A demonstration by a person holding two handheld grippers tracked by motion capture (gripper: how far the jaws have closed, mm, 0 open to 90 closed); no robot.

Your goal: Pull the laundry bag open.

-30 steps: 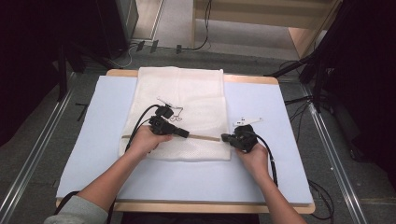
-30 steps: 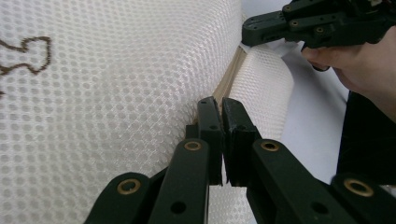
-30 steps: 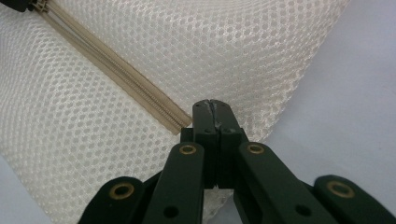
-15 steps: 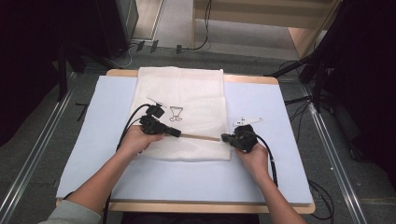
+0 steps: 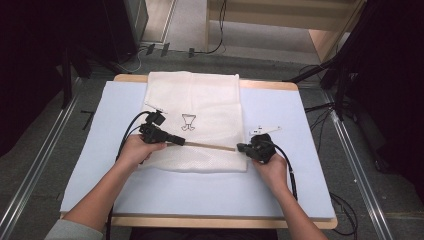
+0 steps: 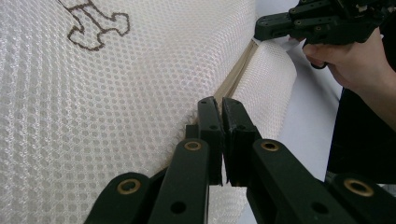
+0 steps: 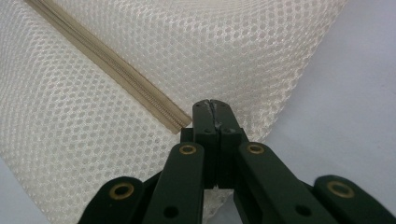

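text: nothing readable anywhere
mark: small brown outline emblem (image 5: 188, 122), no letters, on the white mesh laundry bag (image 5: 210, 95)

High view overhead facing forward-down, gripper views close along their jaws, all sharing the mesh bag (image 5: 200, 125) zipper (image 7: 112, 70)

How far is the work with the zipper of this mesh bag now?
Done: the mesh bag lies flat on the blue mat. In hand: the right gripper is shut on the bag's edge at one zipper end; the left gripper pinches at the other end. Whether the zipper is open or closed, I cannot tell.
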